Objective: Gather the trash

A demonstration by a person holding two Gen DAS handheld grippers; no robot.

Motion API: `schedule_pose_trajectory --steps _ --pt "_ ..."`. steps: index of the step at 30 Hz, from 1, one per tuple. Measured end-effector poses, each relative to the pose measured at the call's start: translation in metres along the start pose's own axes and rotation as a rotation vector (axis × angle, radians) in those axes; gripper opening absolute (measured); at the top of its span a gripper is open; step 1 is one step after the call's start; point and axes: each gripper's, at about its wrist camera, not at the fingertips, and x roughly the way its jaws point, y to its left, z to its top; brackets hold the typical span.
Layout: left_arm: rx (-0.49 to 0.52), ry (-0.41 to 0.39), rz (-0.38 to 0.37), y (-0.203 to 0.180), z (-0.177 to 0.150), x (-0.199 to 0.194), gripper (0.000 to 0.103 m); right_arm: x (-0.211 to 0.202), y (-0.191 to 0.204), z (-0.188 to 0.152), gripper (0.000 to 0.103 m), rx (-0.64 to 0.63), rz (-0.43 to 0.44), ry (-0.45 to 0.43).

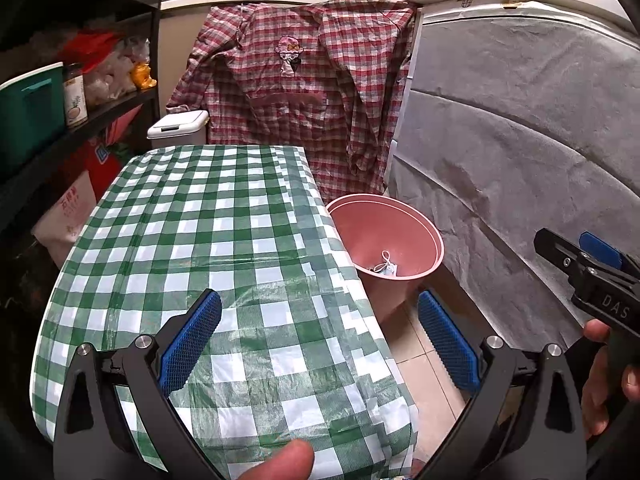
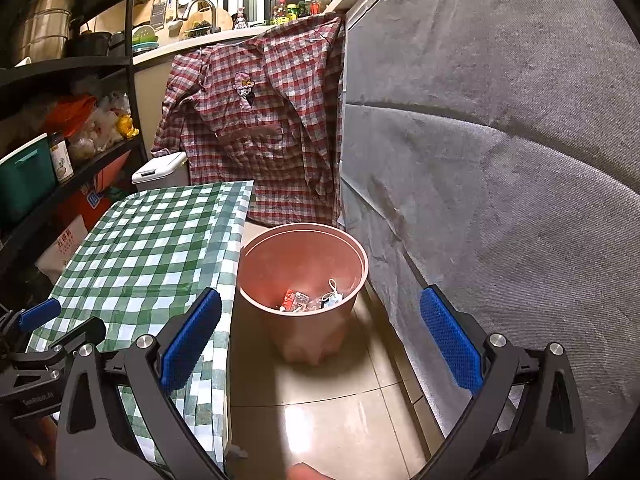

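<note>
The pink bin (image 2: 302,276) stands upright on the tiled floor (image 2: 320,412), its round mouth facing straight up and its long axis vertical, narrowing a little toward the base. It sits in the gap between the right edge of the table with the green checked cloth (image 2: 152,240) and the grey cloth-covered wall (image 2: 500,200) on the other side, close to the table's hanging cloth and near the grey cover. Behind it a red plaid shirt (image 2: 260,128) hangs down from the counter edge.

At the bottom of the bin lies the trash: a white face mask (image 2: 334,294) with its ear loop curling upward, resting against the right inner wall, and a red-and-white wrapper (image 2: 294,300) beside it to the left. From the left wrist view only the mask (image 1: 387,267) shows inside the bin (image 1: 386,236).

The right gripper (image 2: 320,340) hangs above the floor with its two blue-padded fingers (image 2: 192,336) spread wide apart and nothing between them. The bin lies ahead of it and below, framed between the two fingers, well apart from both pads.

The left gripper (image 1: 320,344) is also spread wide with nothing held. Its left finger (image 1: 190,344) is over the near right corner of the table (image 1: 180,240), its right finger over the floor; the bin is ahead and slightly to the right, clear of the pads. The right gripper's body (image 1: 592,276) shows at the right edge of that view, beside the bin.
</note>
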Motion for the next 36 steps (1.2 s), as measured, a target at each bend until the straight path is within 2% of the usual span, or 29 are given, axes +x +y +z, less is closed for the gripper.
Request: schedule_pose_trajectory --steps 36 --pt "0.012 0.001 -0.006 -0.0061 -0.0015 0.0002 0.095 0.0009 -0.0031 0.0016 0.098 0.001 0.003 -0.001"
